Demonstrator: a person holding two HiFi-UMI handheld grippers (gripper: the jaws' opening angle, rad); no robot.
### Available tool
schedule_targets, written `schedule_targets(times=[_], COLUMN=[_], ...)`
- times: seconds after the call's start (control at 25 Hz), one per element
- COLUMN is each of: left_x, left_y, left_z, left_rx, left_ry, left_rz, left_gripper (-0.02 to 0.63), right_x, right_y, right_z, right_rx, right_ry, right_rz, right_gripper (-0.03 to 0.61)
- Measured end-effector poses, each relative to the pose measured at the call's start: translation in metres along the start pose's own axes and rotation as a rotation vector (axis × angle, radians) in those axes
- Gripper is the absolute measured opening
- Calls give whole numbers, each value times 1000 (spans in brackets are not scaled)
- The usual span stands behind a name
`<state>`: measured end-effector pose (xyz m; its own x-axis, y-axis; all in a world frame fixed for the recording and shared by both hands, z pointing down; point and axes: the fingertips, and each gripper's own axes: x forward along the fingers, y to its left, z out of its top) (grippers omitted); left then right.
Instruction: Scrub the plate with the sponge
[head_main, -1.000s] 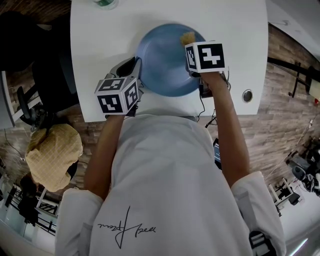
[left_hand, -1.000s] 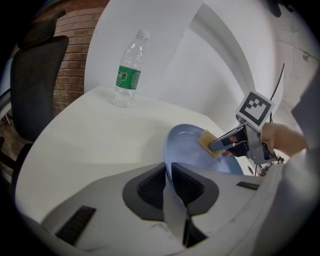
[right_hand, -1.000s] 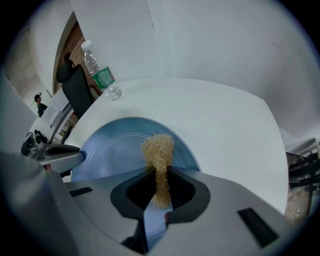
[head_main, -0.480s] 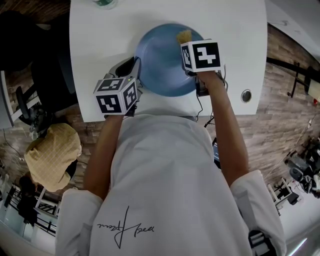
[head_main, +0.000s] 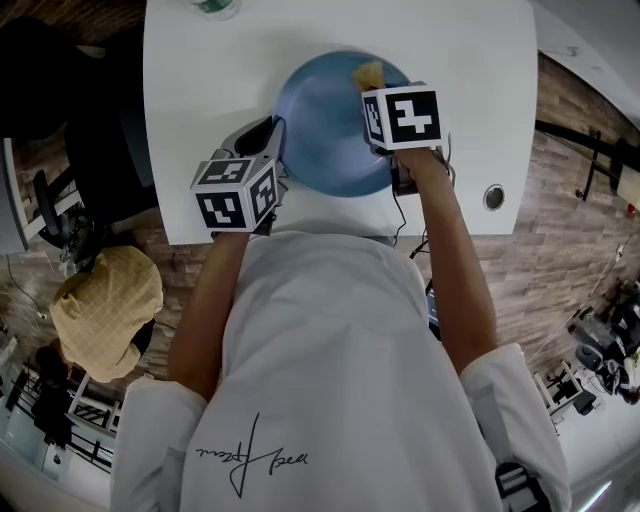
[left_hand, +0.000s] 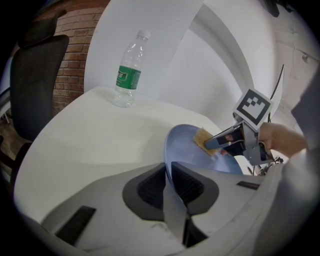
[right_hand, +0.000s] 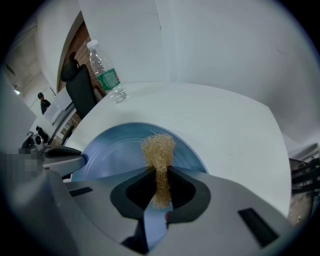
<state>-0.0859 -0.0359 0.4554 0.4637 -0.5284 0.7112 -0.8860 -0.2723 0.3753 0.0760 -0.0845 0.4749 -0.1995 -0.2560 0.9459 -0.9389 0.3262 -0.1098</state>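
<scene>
A blue plate (head_main: 325, 125) lies on the white table (head_main: 200, 120) close to its near edge. My left gripper (head_main: 275, 140) is shut on the plate's left rim; in the left gripper view the rim (left_hand: 172, 145) runs in between the two pads. My right gripper (head_main: 375, 95) is over the plate's far right part, shut on a tan fibrous sponge (head_main: 368, 73). In the right gripper view the sponge (right_hand: 158, 150) sticks out past the pads against the plate (right_hand: 115, 150). The left gripper view shows the sponge (left_hand: 202, 137) pressed on the plate's inner face.
A clear water bottle with a green label (left_hand: 129, 70) stands at the table's far left, also the bottle (right_hand: 106, 72) in the right gripper view. A black chair (left_hand: 35, 85) is off the table's left side. A round metal grommet (head_main: 494, 196) sits near the table's right front corner.
My right gripper and the sponge have slid a little to the left over the plate's far part. The left gripper keeps its hold on the rim.
</scene>
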Motion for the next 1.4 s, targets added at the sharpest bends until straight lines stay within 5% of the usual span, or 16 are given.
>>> schedule_targets(times=[1.4], left_x=[1], left_y=[0], left_z=[1], left_rx=[-37], left_ry=[-4], left_rz=[-14], left_gripper=[41], right_x=[6], right_y=[26], right_z=[17], right_rx=[-86], right_ry=[-39], right_rz=[14], right_gripper=[43])
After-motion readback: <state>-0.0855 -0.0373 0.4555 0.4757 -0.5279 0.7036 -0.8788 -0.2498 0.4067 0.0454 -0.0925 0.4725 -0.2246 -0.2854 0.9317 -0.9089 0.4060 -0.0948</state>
